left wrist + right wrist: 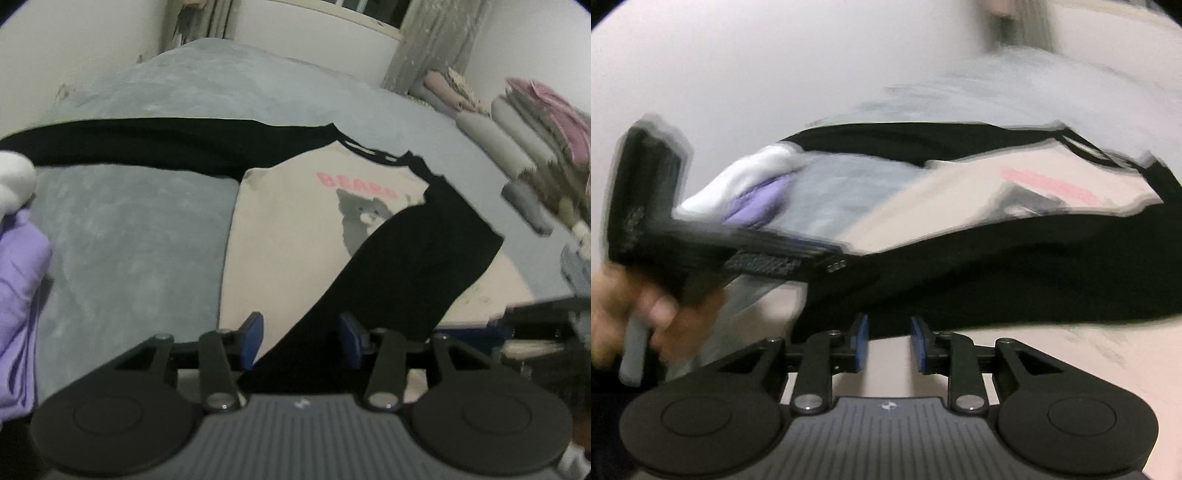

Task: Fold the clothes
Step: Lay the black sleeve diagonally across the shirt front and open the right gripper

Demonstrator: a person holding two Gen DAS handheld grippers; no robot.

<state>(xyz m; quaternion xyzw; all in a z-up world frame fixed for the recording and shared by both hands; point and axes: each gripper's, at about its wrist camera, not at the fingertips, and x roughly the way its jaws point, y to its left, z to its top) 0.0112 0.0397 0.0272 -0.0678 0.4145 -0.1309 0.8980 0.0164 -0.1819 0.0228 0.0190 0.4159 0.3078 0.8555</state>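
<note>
The shirt (pixel 295 229) lies flat on the bed (pixel 147 229), one black sleeve (pixel 399 266) already folded across its cream front. Both the left claw (pixel 301 341) and right claw (pixel 889 345) hover apart, empty. Next, I judge, comes the outstretched far sleeve (pixel 147 146) (needing a pinch near its cuff).

A cream shirt (pixel 291 236) with black raglan sleeves lies flat, front up, on the grey bed; pink lettering sits above a grey cat print (partly covered), one sleeve folded diagonally across the chest, the other stretched sideways.
</note>
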